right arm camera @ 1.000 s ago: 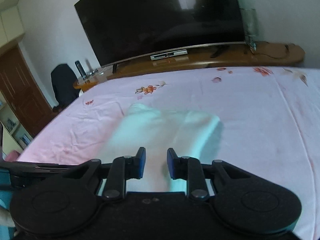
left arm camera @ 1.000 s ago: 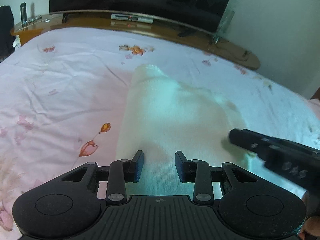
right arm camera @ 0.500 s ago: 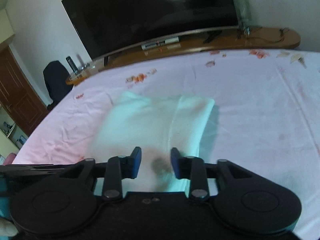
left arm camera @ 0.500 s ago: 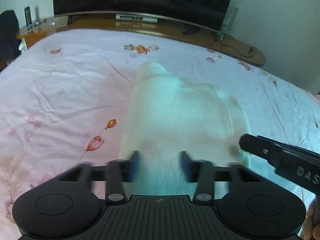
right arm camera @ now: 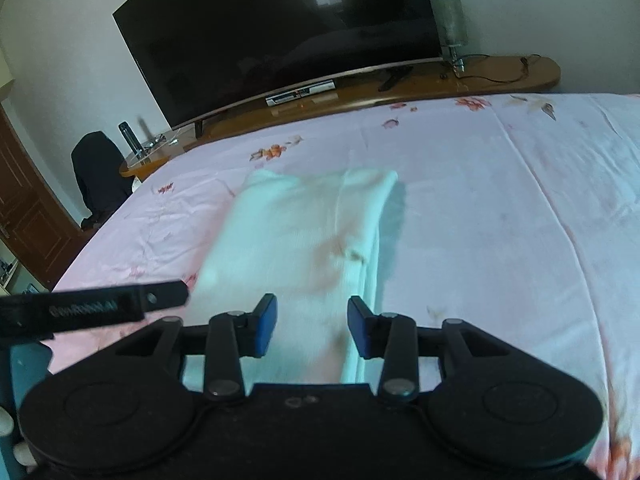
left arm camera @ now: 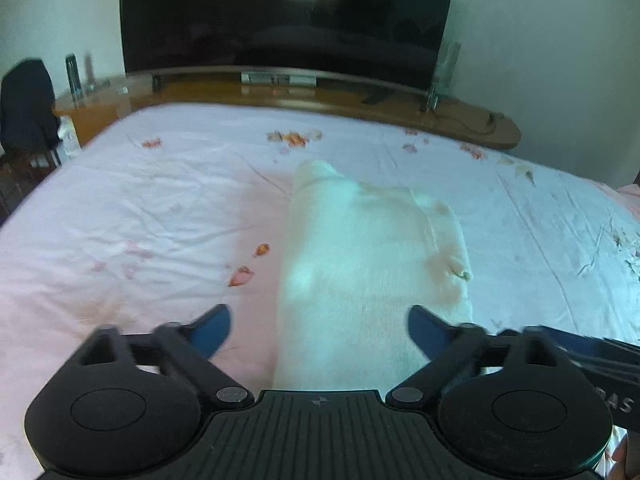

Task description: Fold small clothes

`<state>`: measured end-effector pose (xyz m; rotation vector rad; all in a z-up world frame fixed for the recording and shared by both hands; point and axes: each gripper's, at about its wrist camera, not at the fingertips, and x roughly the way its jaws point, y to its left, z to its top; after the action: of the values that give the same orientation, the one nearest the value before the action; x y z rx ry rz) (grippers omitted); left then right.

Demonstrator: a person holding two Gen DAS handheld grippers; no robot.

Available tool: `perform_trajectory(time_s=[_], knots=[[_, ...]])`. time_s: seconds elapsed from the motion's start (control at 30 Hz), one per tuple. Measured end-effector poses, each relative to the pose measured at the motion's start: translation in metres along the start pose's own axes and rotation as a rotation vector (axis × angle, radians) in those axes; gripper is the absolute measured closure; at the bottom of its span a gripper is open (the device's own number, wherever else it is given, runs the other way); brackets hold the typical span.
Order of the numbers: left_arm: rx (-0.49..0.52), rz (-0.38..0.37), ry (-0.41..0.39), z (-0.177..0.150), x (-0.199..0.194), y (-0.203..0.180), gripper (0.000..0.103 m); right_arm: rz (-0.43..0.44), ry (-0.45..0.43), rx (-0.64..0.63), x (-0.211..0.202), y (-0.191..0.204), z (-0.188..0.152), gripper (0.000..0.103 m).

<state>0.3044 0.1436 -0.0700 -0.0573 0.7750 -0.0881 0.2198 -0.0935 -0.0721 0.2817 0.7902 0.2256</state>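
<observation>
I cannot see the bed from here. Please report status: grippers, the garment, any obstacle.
Left gripper jaws opening, nothing gripped. Right gripper jaws opening, pads off the cloth. White garment folded, flat on the pink bedsheet. Nothing in the way.

You face a large dark TV on a long wooden console against the white far wall. A brown door stands far left, beside a dark chair.
</observation>
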Motion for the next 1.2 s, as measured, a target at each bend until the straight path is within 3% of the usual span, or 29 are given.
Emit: perform_trajectory(time_s=[0.1,0.47,0.9,1.2], knots=[[0.032,-0.007,-0.045,-0.006,-0.033,0.000,0.000,-0.007,-0.041,-0.010,-0.034,0.009,-0.012,0.035],[0.080,-0.046,-0.115,-0.035,-0.132,-0.008,0.000,-0.082,-0.172,0.022,-0.150,0.031,-0.043,0.001],[0.008,0.048,-0.150,-0.081,-0.202,-0.032,0.000,-0.236,-0.272,-0.133,-0.213,0.048,-0.061,0.001],[0.012,0.062,-0.171,-0.104,-0.232,-0.058,0.000,-0.240,-0.313,-0.167,-0.248,0.040,-0.079,0.001]])
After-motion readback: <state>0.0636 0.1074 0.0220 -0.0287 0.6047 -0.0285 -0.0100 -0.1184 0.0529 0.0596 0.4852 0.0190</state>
